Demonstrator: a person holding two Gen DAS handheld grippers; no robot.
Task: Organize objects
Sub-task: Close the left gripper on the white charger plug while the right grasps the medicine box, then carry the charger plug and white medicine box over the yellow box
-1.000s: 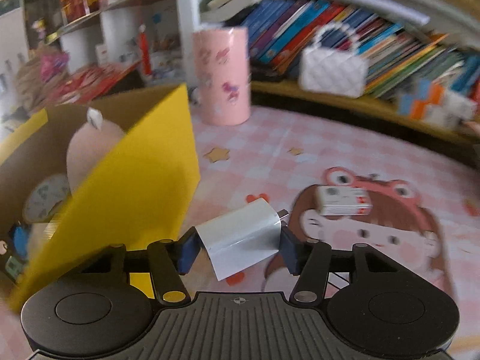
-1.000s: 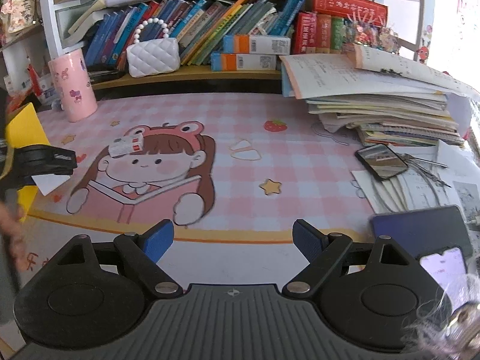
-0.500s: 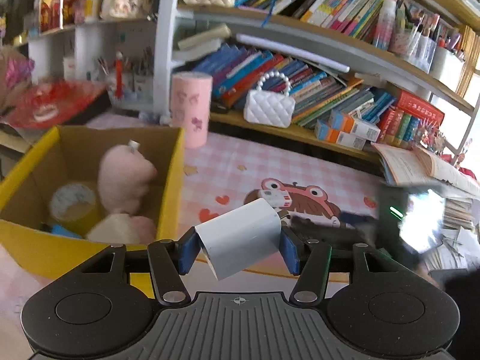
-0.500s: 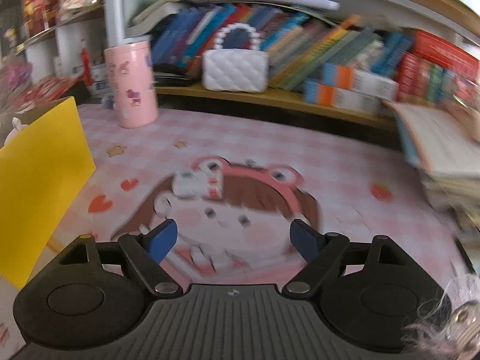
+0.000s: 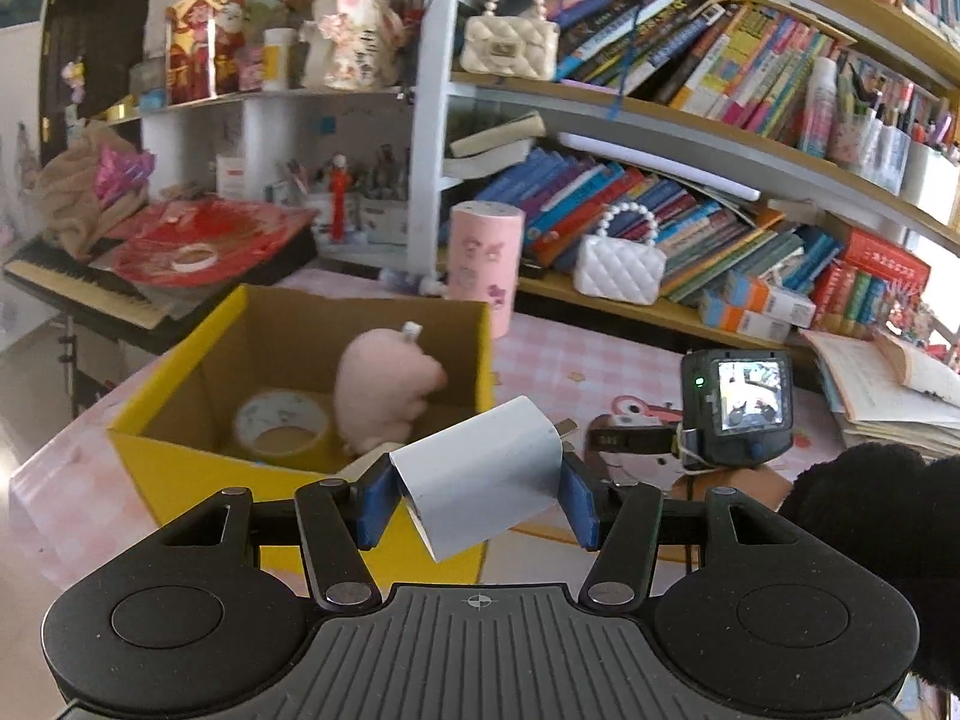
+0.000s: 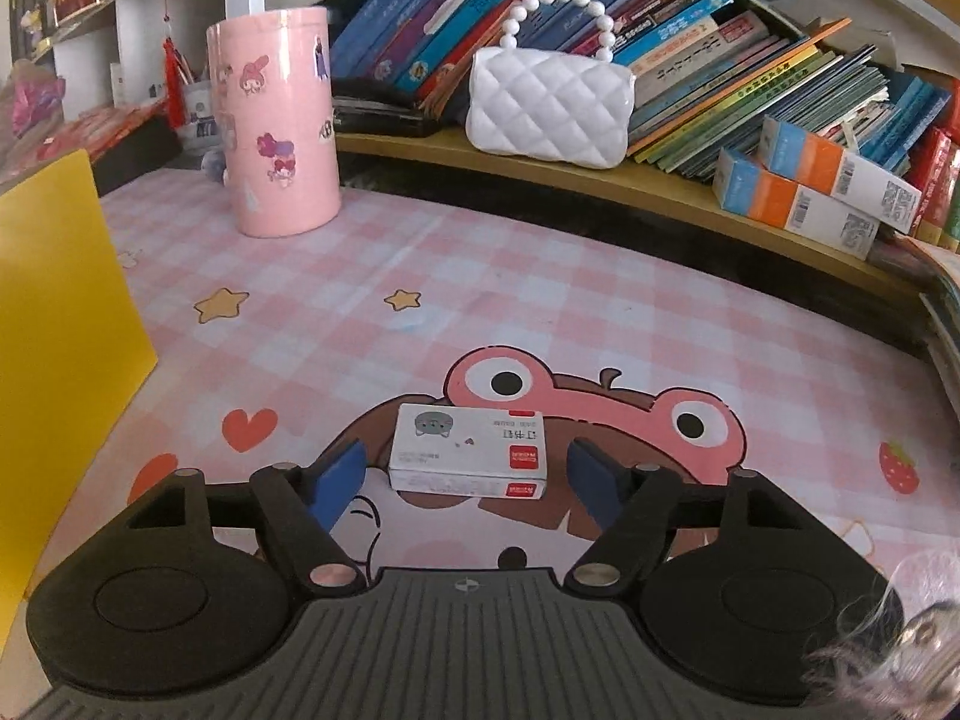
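My left gripper (image 5: 478, 497) clamps the white charger (image 5: 480, 483), blue pads tight on both its sides, held up just this side of the yellow box (image 5: 180, 468), past its near right corner; my right gripper (image 6: 468, 483) is closing, pads not yet touching the small staple box (image 6: 468, 457) between them, flat on the pink mat (image 6: 480, 276) right of the yellow box; inside sit a tape roll (image 5: 281, 425) and a pink plush (image 5: 387, 399)

A child's room at home — crammed bookshelves (image 5: 690, 138) at the far side, a pink cartoon desk mat (image 6: 540, 312), toy purses (image 6: 549, 108) and a keyboard (image 5: 84, 294) far left.
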